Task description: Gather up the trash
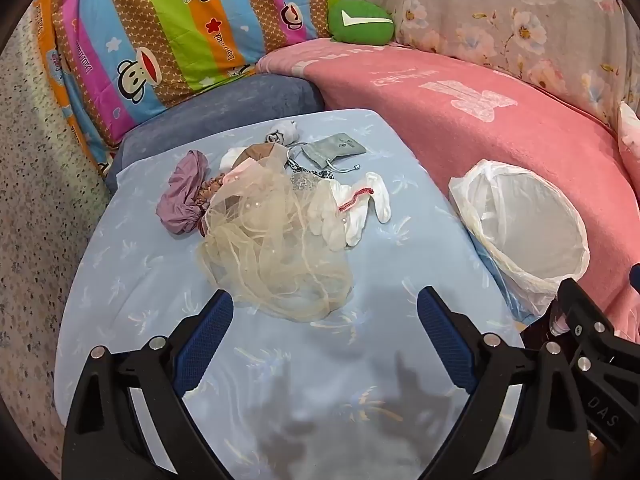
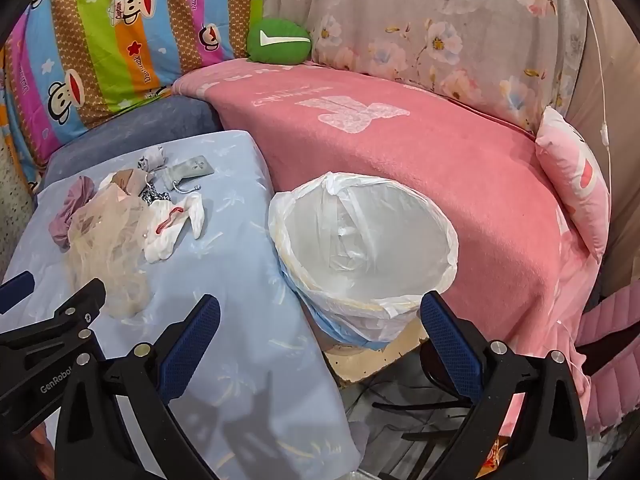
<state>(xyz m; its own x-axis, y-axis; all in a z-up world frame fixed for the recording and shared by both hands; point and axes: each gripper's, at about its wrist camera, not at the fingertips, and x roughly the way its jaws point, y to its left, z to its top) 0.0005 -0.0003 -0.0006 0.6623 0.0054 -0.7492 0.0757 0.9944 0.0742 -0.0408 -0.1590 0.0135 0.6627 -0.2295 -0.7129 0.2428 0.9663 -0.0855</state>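
A pile of trash lies on the light blue covered table (image 1: pixel 280 360): a cream mesh net (image 1: pixel 276 256), a purple cloth pouch (image 1: pixel 184 196), white gloves with a red cord (image 1: pixel 352 208), a grey drawstring pouch (image 1: pixel 334 150). The pile also shows in the right wrist view (image 2: pixel 108 240). A bin lined with a white bag (image 1: pixel 524 228) stands to the table's right, seen close in the right wrist view (image 2: pixel 360 248). My left gripper (image 1: pixel 324 316) is open and empty, just short of the net. My right gripper (image 2: pixel 320 320) is open and empty, in front of the bin.
A pink blanket (image 2: pixel 440 152) covers the sofa behind the bin. A green cushion (image 1: pixel 360 22), a striped monkey-print quilt (image 1: pixel 160 28) and a floral cover (image 2: pixel 440 32) lie at the back. A pink pillow (image 2: pixel 576 184) sits at right. A grey-blue cushion (image 1: pixel 240 104) borders the table's far edge.
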